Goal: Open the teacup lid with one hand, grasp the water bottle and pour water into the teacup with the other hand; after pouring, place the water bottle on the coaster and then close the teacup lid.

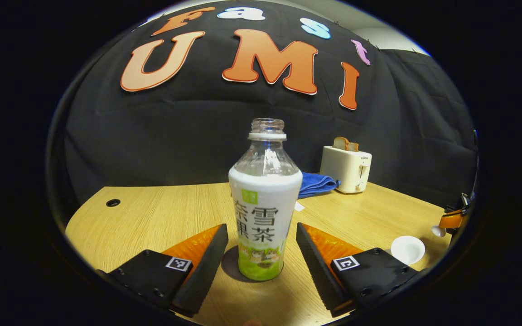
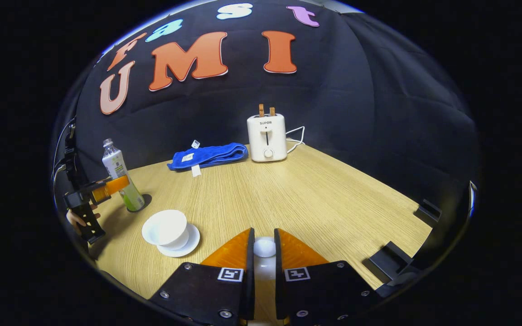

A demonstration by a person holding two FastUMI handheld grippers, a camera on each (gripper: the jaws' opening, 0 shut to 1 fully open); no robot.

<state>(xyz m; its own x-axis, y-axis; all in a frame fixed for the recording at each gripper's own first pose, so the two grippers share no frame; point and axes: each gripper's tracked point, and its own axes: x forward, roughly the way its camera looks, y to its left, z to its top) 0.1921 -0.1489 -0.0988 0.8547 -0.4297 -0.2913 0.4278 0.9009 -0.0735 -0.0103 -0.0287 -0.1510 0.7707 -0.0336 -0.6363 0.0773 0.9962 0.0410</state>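
In the right gripper view, the teacup lid [image 2: 264,248] shows just its knob at bottom centre, the rest hidden between the right gripper [image 2: 263,253] fingers. At lower left, the water bottle [image 2: 120,174] stands partly masked by the left gripper [image 2: 107,188]. In the left gripper view, the coaster [image 1: 231,267] lies mostly covered beneath the bottle, and the teacup [image 1: 407,249] contents at lower right cannot be made out.

water bottle [image 1: 264,199]: 1; teacup [image 2: 166,228]: 1; saucer [image 2: 188,244]: 1; teacup lid [image 2: 264,248]: 1; coaster [image 1: 230,265]: 1; toaster [image 2: 267,137]: 1; toast slices [image 2: 266,110]: 2; blue towel [image 2: 209,155]: 1
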